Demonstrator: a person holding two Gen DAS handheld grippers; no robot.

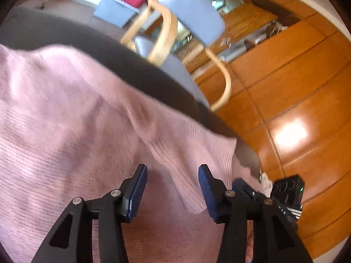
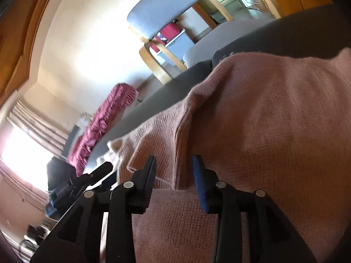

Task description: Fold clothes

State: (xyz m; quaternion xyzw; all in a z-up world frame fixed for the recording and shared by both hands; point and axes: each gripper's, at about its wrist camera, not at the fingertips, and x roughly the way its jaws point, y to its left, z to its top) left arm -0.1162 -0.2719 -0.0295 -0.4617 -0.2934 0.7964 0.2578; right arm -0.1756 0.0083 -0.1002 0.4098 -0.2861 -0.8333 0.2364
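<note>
The pink knit sweater (image 1: pixel 65 114) lies spread over a dark grey table (image 1: pixel 122 61), its ribbed hem reaching the table's near edge and one part drooping just past it toward the floor. Both grippers sit at that edge, side by side, which reads as a paired hold on two points of the hem so the cloth can be carried over as one flap.

The left gripper (image 1: pixel 173 188) has its jaws spread apart, with a raised fold of ribbed knit running up between the blue pads; nothing is pinched. The right gripper (image 2: pixel 174 175) is likewise released, jaws parted around a doubled ridge of hem (image 2: pixel 175 144) that stands between them without being squeezed. Whether they are about to close on the cloth or have just let it go, I cannot tell: the sweater shows a few folds and ridges near the edge but no clear finished fold.

Beyond the table's far edge stands a chair (image 1: pixel 190 11) with a bent wooden frame and a grey back. The floor (image 1: pixel 296 109) is glossy orange-brown tile. A crimson ruffled cloth (image 2: pixel 103 127) lies off the table's left edge, near a bright curtained window (image 2: pixel 26 153).
</note>
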